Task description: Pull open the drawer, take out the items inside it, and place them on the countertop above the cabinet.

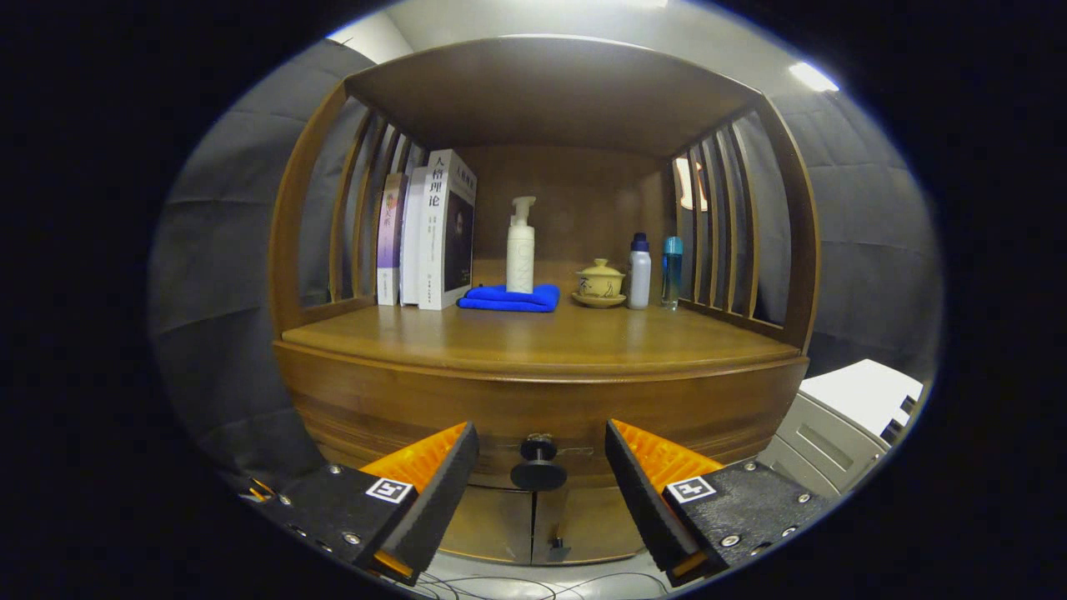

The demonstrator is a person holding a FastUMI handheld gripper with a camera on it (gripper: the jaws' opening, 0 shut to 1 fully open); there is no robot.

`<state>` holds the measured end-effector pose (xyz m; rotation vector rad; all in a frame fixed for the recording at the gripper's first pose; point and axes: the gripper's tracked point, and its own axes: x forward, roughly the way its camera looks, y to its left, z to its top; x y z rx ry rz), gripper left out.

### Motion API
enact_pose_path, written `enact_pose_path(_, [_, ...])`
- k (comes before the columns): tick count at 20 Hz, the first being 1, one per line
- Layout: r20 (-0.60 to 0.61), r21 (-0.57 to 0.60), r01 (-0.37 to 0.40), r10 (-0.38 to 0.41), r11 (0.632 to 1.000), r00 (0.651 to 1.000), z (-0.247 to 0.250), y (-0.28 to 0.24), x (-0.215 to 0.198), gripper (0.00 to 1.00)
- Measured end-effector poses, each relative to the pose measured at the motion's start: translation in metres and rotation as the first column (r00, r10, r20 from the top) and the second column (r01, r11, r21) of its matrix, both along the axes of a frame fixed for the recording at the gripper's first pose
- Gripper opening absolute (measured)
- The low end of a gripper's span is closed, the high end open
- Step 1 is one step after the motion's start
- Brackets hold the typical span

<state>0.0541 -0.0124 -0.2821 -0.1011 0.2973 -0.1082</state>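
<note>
A wooden cabinet stands in front of me with its countertop [533,337] under a slatted shelf frame. Below the countertop the drawer front [533,412] is closed, and its round dark knob [538,467] sticks out toward me. My gripper [542,450] is open, with the knob sitting between the two fingertips [458,462] and touching neither. The drawer's contents are hidden behind its front.
On the countertop stand several books [433,233] at the left, a folded blue cloth [510,297] with a white pump bottle [520,248] behind it, a lidded tea bowl [599,282] and two small bottles [654,271]. Cabinet doors [533,525] lie below the drawer. A white-grey box [842,417] sits at the right.
</note>
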Motion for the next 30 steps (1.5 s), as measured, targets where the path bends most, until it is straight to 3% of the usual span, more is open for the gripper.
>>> enact_pose_path(5, [-0.034,-0.064,-0.005,0.003,0.998,0.999,-0.025,0.007,0.008,0.9])
enact_pose_path(10, [-0.033,-0.017,0.055,-0.056,0.998,0.998,-0.033,-0.002,0.012,0.8])
enact_pose_path(16, [-0.061,0.036,0.041,-0.039,0.999,0.997,-0.038,-0.007,0.019,0.49])
enact_pose_path(22, [-0.015,0.066,-0.001,0.002,0.998,1.0,-0.039,-0.005,0.019,0.39])
enact_pose_path(26, [0.013,0.097,0.028,-0.029,0.995,0.999,-0.039,-0.007,0.016,0.33])
enact_pose_path(30, [-0.001,0.087,0.033,-0.033,0.996,0.999,-0.038,-0.007,0.012,0.32])
